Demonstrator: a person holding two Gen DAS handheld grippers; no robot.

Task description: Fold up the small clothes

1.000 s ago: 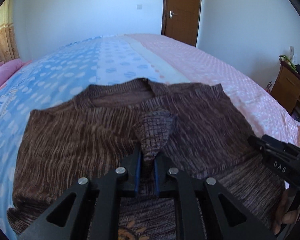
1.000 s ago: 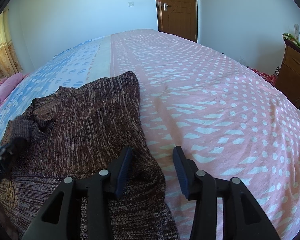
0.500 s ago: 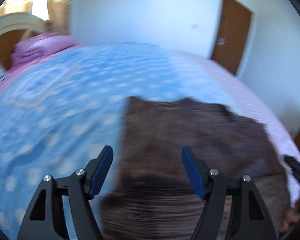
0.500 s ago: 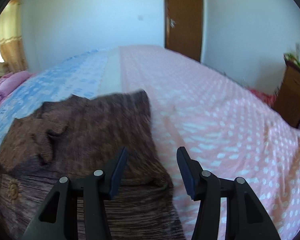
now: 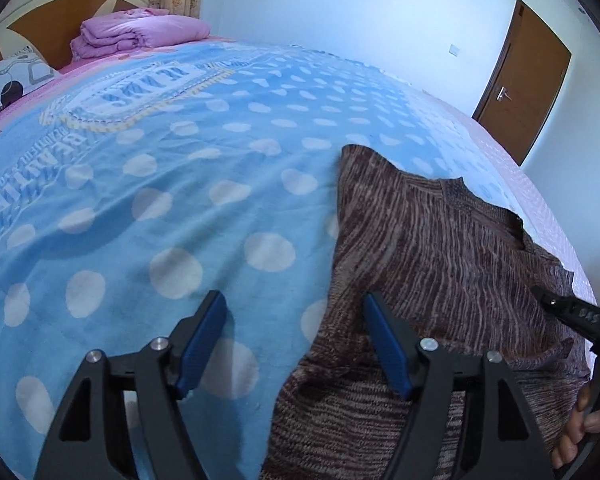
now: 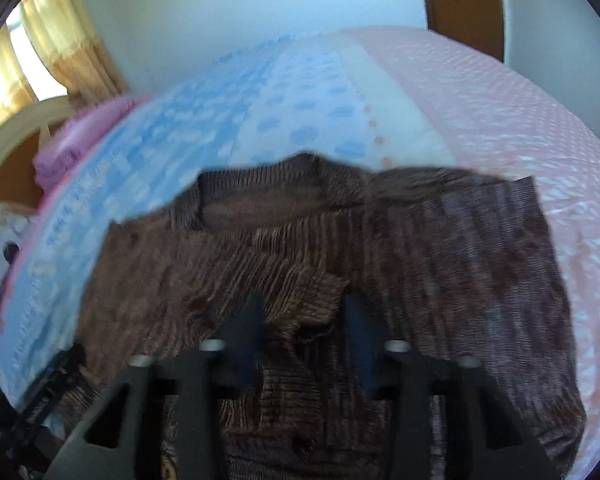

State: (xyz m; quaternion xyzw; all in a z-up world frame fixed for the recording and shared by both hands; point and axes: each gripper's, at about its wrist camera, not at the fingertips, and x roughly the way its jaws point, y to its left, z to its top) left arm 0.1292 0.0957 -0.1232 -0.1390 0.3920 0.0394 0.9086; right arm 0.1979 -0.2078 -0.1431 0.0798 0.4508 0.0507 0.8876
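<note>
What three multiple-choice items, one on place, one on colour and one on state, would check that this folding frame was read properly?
1. Where does the brown sweater lie?
A. on the bedspread
B. on the floor
C. on the folded purple blanket

2. What colour is the bedspread under the left gripper?
A. plain white
B. blue with pale dots
C. green with stripes

3. How do the left gripper's fingers stand?
A. pressed shut on a sleeve
B. spread apart over the sweater's edge
C. clamped on the pillow

Answers:
1 A: in both wrist views the sweater is spread on the bedspread, while the purple blanket sits far off by the headboard.
2 B: the cloth there is blue with pale round dots.
3 B: one finger is over blue cloth, the other over knit, nothing pinched.
</note>
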